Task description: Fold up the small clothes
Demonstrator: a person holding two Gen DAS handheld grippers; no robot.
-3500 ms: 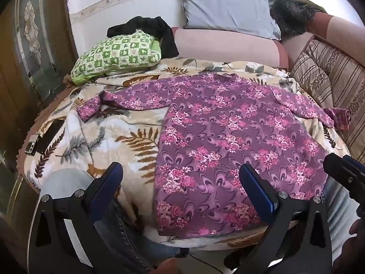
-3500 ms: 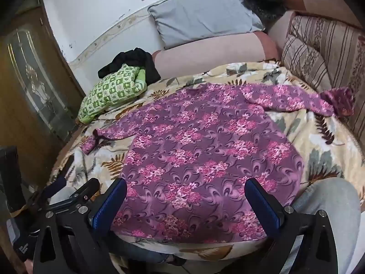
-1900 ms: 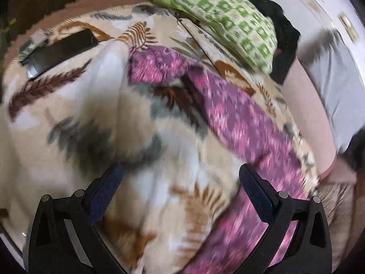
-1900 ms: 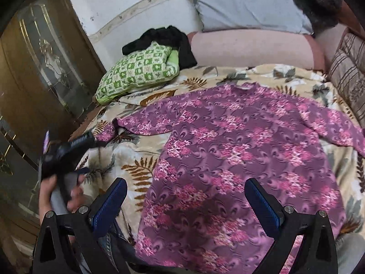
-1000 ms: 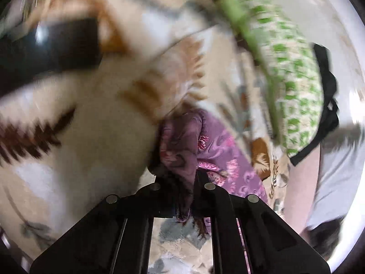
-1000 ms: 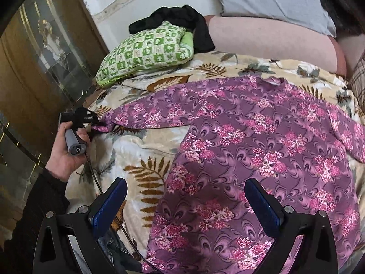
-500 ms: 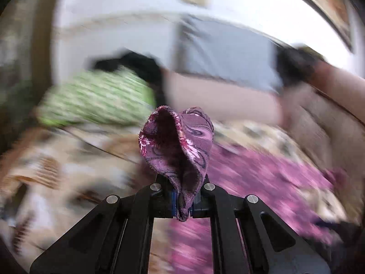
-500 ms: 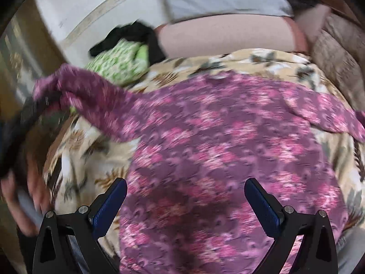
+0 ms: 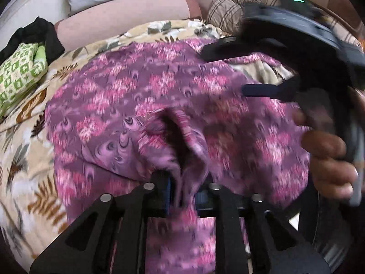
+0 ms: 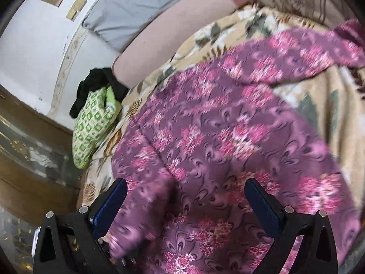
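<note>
The purple floral top [image 9: 159, 86] lies spread on the leaf-print blanket [image 9: 25, 141], and every place below is given from that top. Nearest, at its near edge, the left gripper [image 9: 182, 191] has the cuff of the sleeve [image 9: 180, 141] between its jaws; they have just been opening and stand only a little apart, the cloth still running through the gap, so whether the pads still bite it cannot be told for sure. The sleeve lies brought in over the middle of the body, which I judge to be the first fold: the left sleeve laid across the front. Just beyond, over the right half of the top, the right gripper [image 10: 186, 207] hovers with its jaws wide apart and nothing between them, the person's hand [image 9: 328, 159] wrapped round its handle. Farther off, the other sleeve [image 10: 303, 57] runs outward, unfolded. The next move, as I see it, calls for letting the cuff drop flat, drawing the left gripper clear without dragging the cloth, and sending the right one out to the far cuff. Beyond the top's far left corner sit a green checked pillow [image 9: 18, 77] and a black garment [image 9: 38, 34].
</note>
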